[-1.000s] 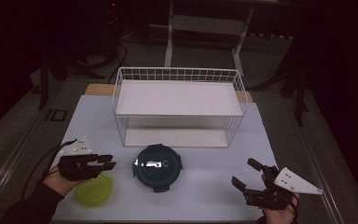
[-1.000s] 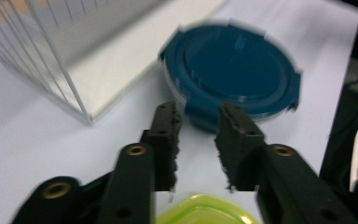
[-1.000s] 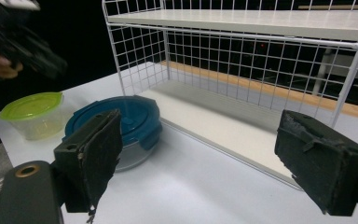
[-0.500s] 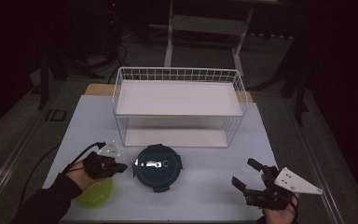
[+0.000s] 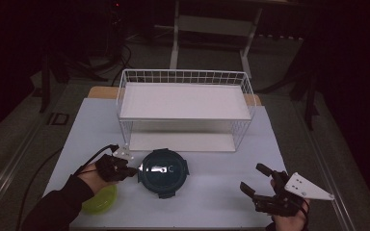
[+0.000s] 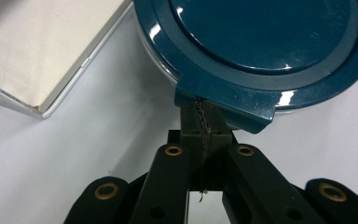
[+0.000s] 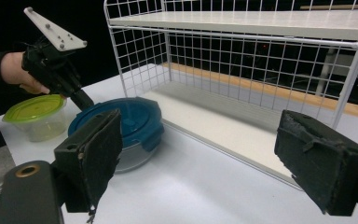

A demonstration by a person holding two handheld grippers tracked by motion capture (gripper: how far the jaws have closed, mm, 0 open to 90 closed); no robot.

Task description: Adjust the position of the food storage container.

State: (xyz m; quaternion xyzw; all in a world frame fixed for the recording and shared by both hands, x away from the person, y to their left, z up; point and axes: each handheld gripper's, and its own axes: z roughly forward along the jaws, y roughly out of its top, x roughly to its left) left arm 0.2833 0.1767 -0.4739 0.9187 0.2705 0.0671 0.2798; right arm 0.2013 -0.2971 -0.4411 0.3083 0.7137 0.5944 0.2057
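Note:
A round container with a dark blue lid (image 5: 163,169) (image 6: 270,42) (image 7: 121,121) sits on the white table in front of the wire rack. My left gripper (image 5: 134,169) (image 6: 200,109) is at its left edge, jaws pressed together, tips tucked under the lid's latch tab. I cannot tell whether they pinch the tab. The right gripper view shows this left gripper (image 7: 86,102) slanting down to the lid. My right gripper (image 5: 253,177) (image 7: 205,158) rests at the front right, open and empty, pointing at the container and the rack.
A small clear tub with a yellow-green lid (image 5: 101,199) (image 7: 35,109) stands just left of the blue container, under the left forearm. The white two-level wire rack (image 5: 183,101) (image 7: 261,28) stands behind, its lower board (image 6: 37,46) close to the container.
The left gripper has moved right from above the yellow-green tub to the blue container's edge, and its jaws have closed. The right gripper has stayed in place.

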